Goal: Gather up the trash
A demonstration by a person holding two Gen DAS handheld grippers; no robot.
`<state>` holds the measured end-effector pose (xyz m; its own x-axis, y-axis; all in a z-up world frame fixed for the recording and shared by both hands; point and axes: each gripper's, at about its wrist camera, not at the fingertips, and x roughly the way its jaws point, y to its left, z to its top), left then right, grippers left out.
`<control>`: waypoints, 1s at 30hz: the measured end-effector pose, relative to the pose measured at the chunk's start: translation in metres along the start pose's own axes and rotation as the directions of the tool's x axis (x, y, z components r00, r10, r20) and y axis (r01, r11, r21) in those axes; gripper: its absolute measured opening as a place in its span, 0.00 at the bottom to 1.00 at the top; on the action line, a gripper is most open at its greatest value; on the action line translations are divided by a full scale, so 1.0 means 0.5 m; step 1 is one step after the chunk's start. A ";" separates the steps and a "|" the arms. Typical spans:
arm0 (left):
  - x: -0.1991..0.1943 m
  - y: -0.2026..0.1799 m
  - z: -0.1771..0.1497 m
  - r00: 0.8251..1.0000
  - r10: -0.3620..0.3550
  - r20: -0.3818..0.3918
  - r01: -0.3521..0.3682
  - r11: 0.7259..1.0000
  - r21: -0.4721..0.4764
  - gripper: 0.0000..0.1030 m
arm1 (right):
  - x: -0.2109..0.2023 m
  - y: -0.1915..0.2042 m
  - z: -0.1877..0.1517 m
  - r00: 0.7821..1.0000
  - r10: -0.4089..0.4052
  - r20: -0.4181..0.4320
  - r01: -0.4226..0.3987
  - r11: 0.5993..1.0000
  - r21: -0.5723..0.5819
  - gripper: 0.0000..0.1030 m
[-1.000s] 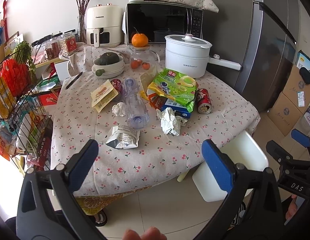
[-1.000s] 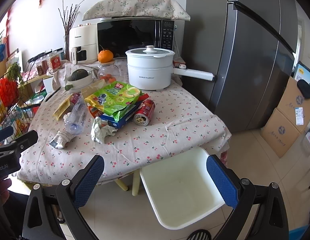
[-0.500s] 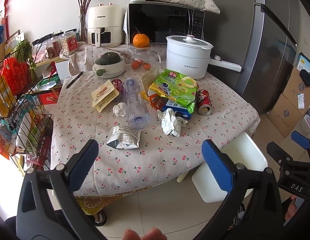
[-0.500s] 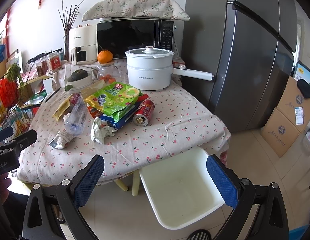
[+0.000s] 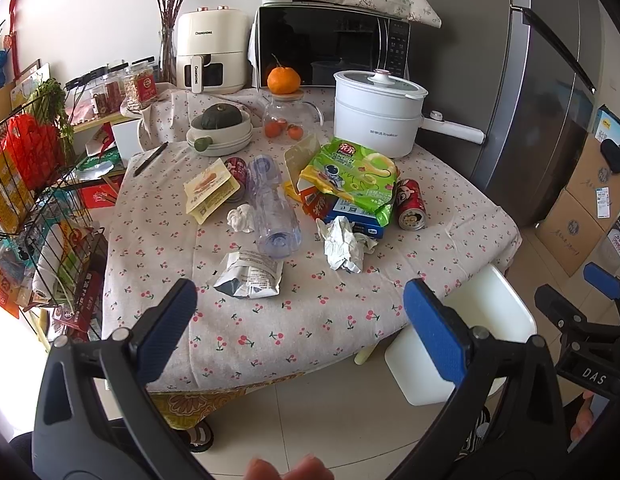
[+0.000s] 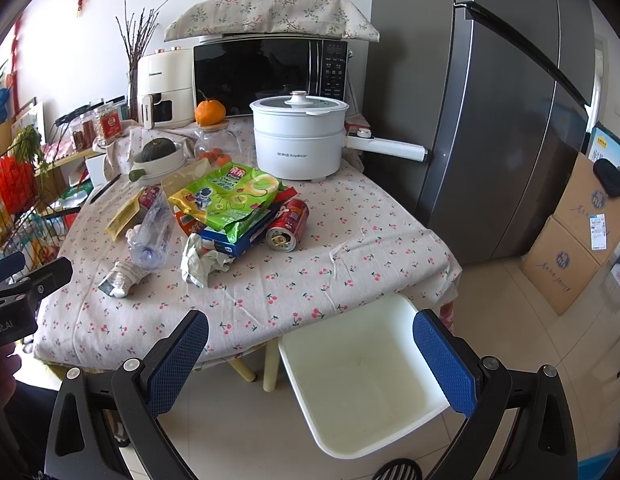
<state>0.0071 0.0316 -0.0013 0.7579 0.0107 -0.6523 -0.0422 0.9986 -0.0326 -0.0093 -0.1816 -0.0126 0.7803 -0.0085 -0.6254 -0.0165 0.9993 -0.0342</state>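
The left tool (image 5: 298,328) hangs wide apart and empty before the bench (image 5: 310,320). On its cherry-print cloth lie a crumpled foil packet (image 5: 250,274), clear plastic bottle (image 5: 274,210), wadded paper (image 5: 343,248), and red can (image 5: 409,210).

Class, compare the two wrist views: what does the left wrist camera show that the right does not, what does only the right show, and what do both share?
Only the left wrist view shows a small crumpled white tissue beside the clear bottle and the right tool. Only the right wrist view shows the white bin's bare inside and the red can's open top. Both share the green snack bag, white pot and cherry tablecloth.
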 end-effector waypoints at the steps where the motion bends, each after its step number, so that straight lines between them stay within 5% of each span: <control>1: 0.000 0.000 0.000 1.000 0.000 0.000 0.000 1.000 -0.001 1.00 | 0.000 0.000 0.000 1.000 0.000 0.001 0.000 1.000 0.000 1.00; 30: 0.005 -0.002 0.003 1.000 0.022 0.001 -0.022 1.000 0.007 1.00 | -0.001 0.000 -0.003 1.000 -0.005 0.004 0.005 1.000 -0.005 1.00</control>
<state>0.0102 0.0308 -0.0016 0.7577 0.0326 -0.6518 -0.0539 0.9985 -0.0127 -0.0105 -0.1819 -0.0133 0.7830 -0.0133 -0.6218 -0.0155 0.9990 -0.0410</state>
